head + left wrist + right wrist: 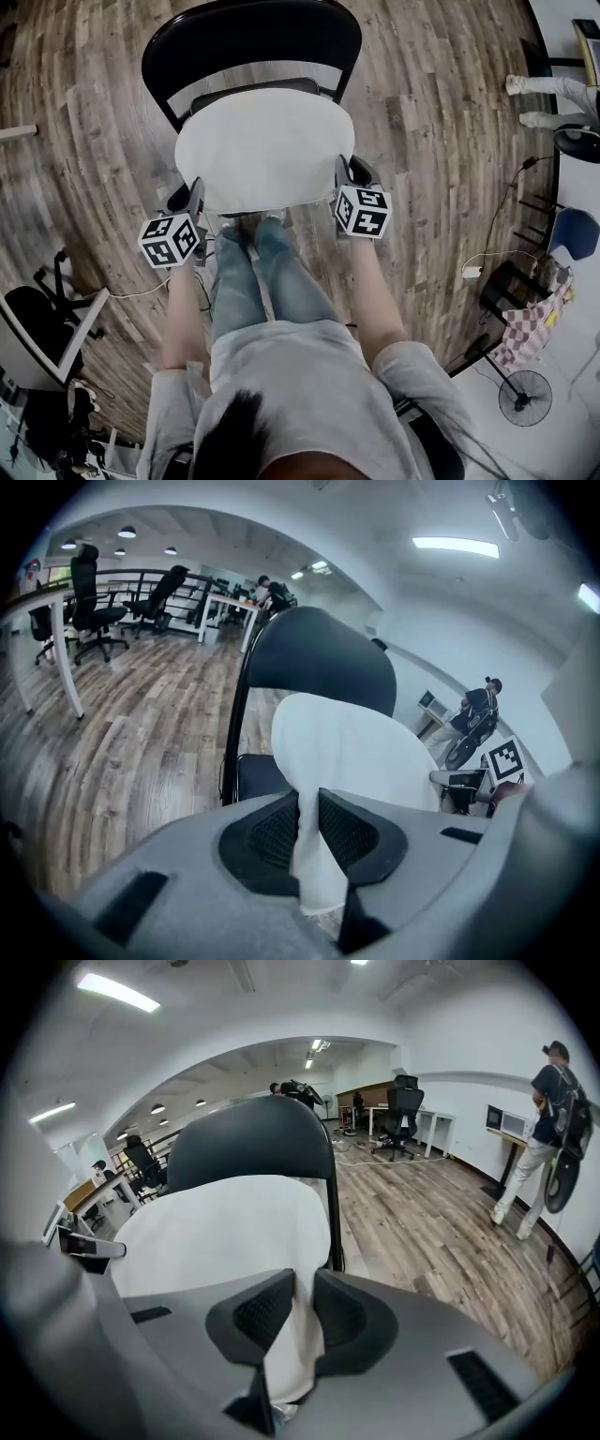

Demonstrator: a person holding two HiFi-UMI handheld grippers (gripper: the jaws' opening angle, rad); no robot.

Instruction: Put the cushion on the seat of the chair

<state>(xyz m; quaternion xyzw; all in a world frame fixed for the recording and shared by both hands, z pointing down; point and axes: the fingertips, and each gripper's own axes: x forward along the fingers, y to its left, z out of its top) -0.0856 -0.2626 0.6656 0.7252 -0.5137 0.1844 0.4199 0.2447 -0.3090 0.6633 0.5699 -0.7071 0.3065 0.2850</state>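
— Left gripper (193,192) is clamped on the cushion (265,145) at its near left edge, and the right gripper (345,183) is clamped at its near right edge. In each gripper view the white fabric is pinched flat between the jaws.

— So where's the cushion now?

— Spread over the chair (251,37), just in front of the backrest and covering nearly all of the seat from above. The left gripper view shows a dark strip of seat (258,775) under the cushion's left side. I can't tell whether the underside is touching yet.

— What would you watch for from here?

— I'd bring both grippers down level with each other. If one side drops first the cushion will likely land crooked. The near edge should line up with the seat's front edge, which is close to the person's knees (253,248). The far edge should tuck up to the backrest rather than ride up it.

— And letting go?

— I wouldn't let go until the cushion's weight is on the seat. Both pairs of jaws should open together and pull back towards the person. It looks soft, so a snagged corner could drag it forward off the front edge onto the wooden floor (422,141).
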